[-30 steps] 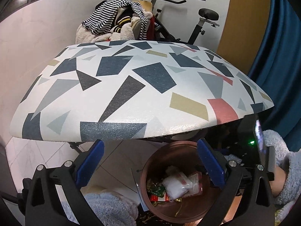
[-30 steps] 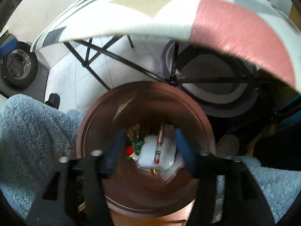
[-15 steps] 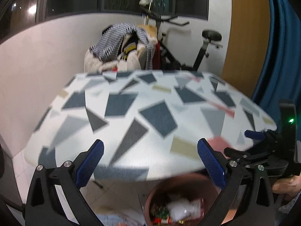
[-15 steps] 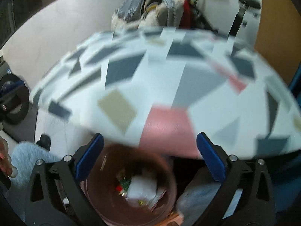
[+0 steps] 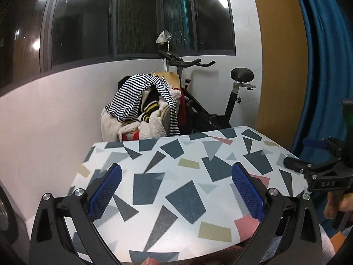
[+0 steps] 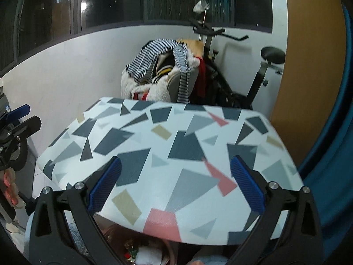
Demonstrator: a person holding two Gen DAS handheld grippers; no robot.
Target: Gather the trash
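A: Start at the tongs. How do they stand?

B: The left gripper [image 5: 176, 190] has its 2 blue-padded fingers [image 5: 105, 191] spread wide with nothing between them, only the patterned tabletop [image 5: 187, 170] beyond. The right gripper [image 6: 175, 184] is the same: jaws fully apart, nothing held.

A: Can each be seen from the other camera?

B: Yes. In the left wrist view the right gripper shows at the right edge, beside the table's corner, with a hand [image 5: 337, 203] on its handle. In the right wrist view the left gripper juts in at the left edge, a hand [image 6: 10, 187] under it.

A: And the trash?

B: In the right wrist view it lies low at the bottom, under the table's near edge: a white wad and bits of green and red wrapper, the trash [image 6: 143, 254], inside a brown bin [image 6: 114, 231]. Only a sliver of the bin's rim shows between the right gripper's arms. The left wrist view does not show it.

A: What lies beyond the table?

B: A heap of clothes [image 5: 141, 108], a striped top uppermost, piled against the white wall. Just right of it stands an exercise bike [image 5: 220, 101]. Dark windows [image 5: 132, 17] run above, and a blue curtain [image 5: 326, 66] hangs at the right.
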